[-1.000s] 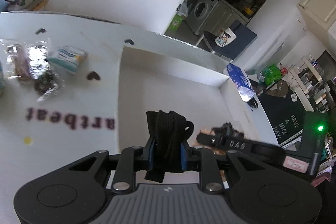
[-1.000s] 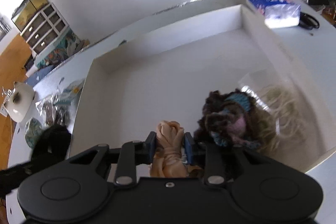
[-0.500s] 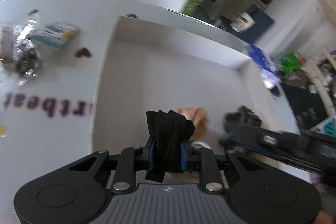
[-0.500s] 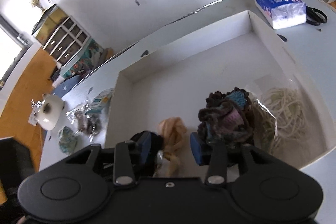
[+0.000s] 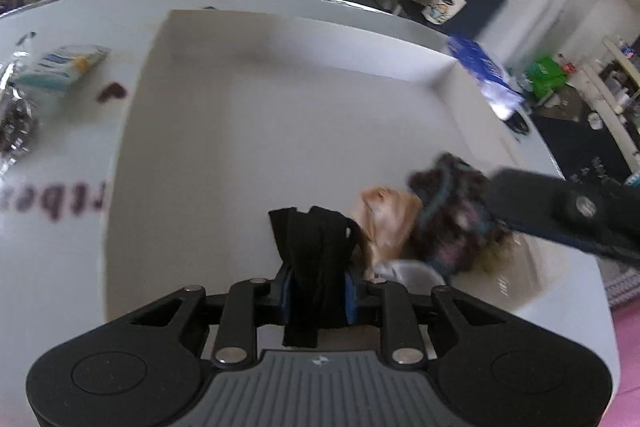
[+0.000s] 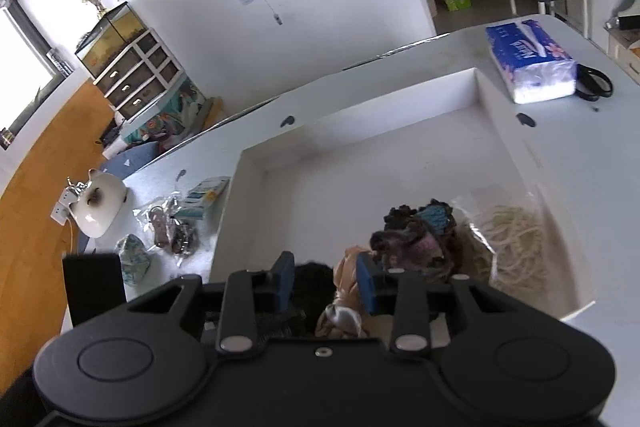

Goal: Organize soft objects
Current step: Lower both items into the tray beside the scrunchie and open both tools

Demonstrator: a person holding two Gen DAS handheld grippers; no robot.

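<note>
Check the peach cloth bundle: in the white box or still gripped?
In the box. The peach bundle lies on the white box floor, and the right gripper, jaws apart after just narrowing, presses nothing.

- The left wrist camera is sitting just behind the left gripper (image 5: 316, 291), looking forward and steeply down along its fingers into the white box (image 5: 304, 39), close above the floor.
- The right wrist camera is riding behind the right gripper (image 6: 326, 283), tilting down over the box's near edge while taking in the table (image 6: 600, 155) and the room beyond.
- Both views are sharing the box interior, the tan cloth (image 5: 384, 219) and the dark yarn bundle (image 6: 416, 239); the left view is also catching the right gripper's body at its right edge.
</note>
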